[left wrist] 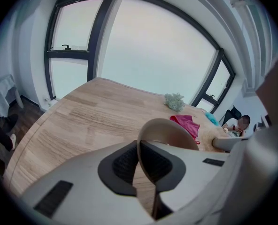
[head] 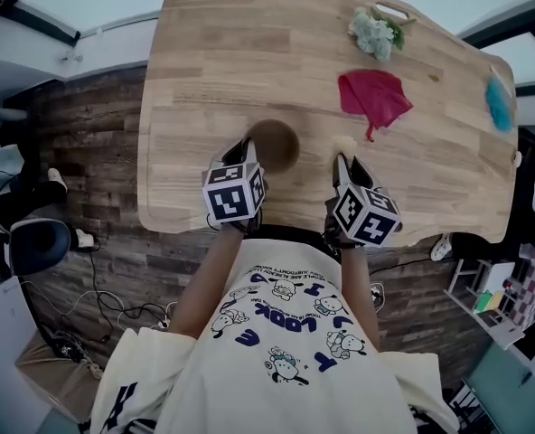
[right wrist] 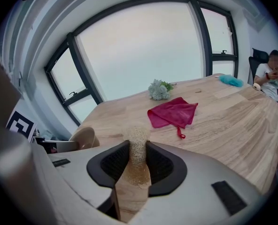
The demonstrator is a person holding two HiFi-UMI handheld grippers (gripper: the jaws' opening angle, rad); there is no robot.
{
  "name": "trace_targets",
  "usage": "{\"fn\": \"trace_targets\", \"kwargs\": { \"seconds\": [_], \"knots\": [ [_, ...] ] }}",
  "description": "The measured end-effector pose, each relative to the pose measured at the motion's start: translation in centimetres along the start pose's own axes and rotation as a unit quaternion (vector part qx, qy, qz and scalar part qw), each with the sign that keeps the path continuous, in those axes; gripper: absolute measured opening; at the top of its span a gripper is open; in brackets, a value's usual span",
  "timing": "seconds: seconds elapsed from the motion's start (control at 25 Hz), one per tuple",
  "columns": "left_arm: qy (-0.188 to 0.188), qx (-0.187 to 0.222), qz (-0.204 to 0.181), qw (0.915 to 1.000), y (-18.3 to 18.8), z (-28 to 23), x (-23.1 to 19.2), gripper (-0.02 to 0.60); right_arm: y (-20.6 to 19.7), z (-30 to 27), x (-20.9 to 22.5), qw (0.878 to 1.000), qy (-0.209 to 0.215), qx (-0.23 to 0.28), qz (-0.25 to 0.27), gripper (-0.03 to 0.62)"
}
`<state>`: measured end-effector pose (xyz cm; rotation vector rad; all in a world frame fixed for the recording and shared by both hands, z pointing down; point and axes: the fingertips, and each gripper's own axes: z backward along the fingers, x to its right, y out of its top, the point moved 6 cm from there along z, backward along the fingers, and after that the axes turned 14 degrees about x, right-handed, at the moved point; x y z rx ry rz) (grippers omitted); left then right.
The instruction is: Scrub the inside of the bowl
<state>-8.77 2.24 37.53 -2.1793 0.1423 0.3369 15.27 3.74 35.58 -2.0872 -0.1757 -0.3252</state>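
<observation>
Bowl (head: 275, 143) sits at the middle of the head view, near the lower edge of the desk (head: 204, 61). The left gripper (head: 249, 159) has it by the rim. In the left gripper view the jaws are clenched on that thin rim, which runs between the pads as a narrow edge. The rest of the bowl rises just beyond them, towards the upper right of the frame.

The right gripper (right wrist: 138, 165) is clamped on a pale mesh scrubber (right wrist: 138, 146), which stands up between its pads and sticks out past them. In the head view that scrubber lies just right of the bowl, near it but apart. In the right gripper view the bowl shows low at the left of the frame.

So the coming move turns on one thing: the bowl's hollow lies to the left of the scrubber. The right hand is the free one and would have to swing that way and dip inside. The bowl's exact tilt cannot be told.

A red cloth (head: 374, 96) lies further up the desk, well clear.
</observation>
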Motion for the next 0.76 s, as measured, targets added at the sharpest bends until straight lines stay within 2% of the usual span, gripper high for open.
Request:
{"fn": "trace_targets", "kwargs": {
  "seconds": [0.76],
  "knots": [
    [-0.015, -0.005, -0.013, 0.9998, 0.0, 0.4, 1.1, 0.035, 0.0, 0.8, -0.1, 1.0, -0.006, 0.002, -0.006, 0.115]
  ]
}}
